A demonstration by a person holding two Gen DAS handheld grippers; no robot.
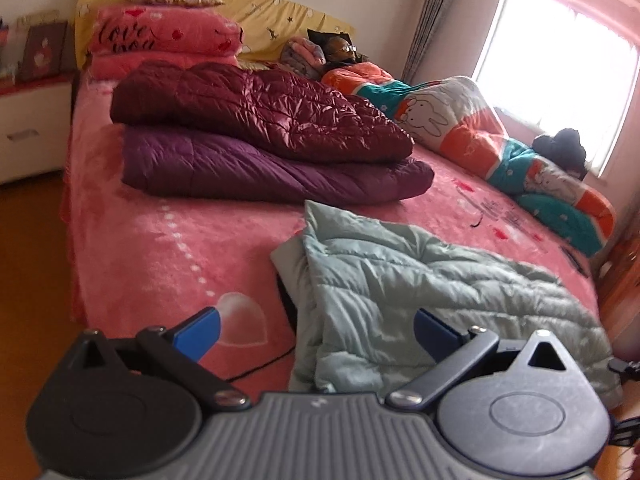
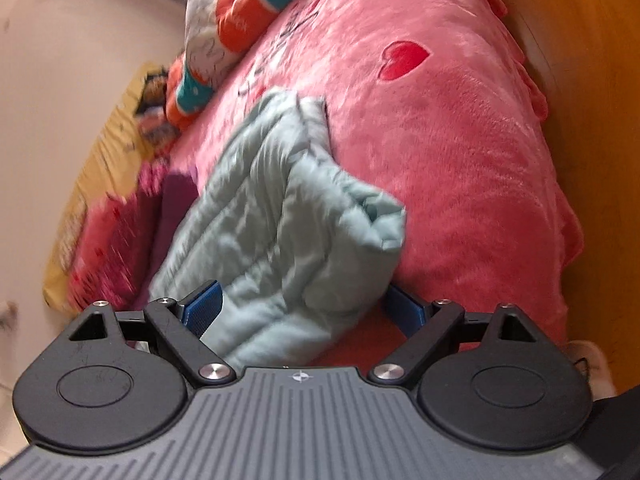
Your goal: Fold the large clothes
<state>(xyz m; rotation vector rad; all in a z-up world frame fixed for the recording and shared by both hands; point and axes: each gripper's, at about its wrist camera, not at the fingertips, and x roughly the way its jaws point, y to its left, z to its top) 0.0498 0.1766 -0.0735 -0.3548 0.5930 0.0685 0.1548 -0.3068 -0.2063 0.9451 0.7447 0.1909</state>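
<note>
Pale jacket [image 1: 420, 280] on pink bed [image 1: 160, 248]; left gripper [image 1: 316, 332] released, right gripper [image 2: 300, 308] spread around jacket (blurred).

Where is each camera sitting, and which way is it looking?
Left wrist: on the left hand-held gripper, above the foot of the bed, looking up it at the pale green jacket, folded purple jacket and window; only its open blue fingers show.
Right wrist: on the right hand-held gripper, rolled sideways, looking along the pale green jacket; open fingers either side of it.
Both share the pale green jacket and pink bedspread.
</note>
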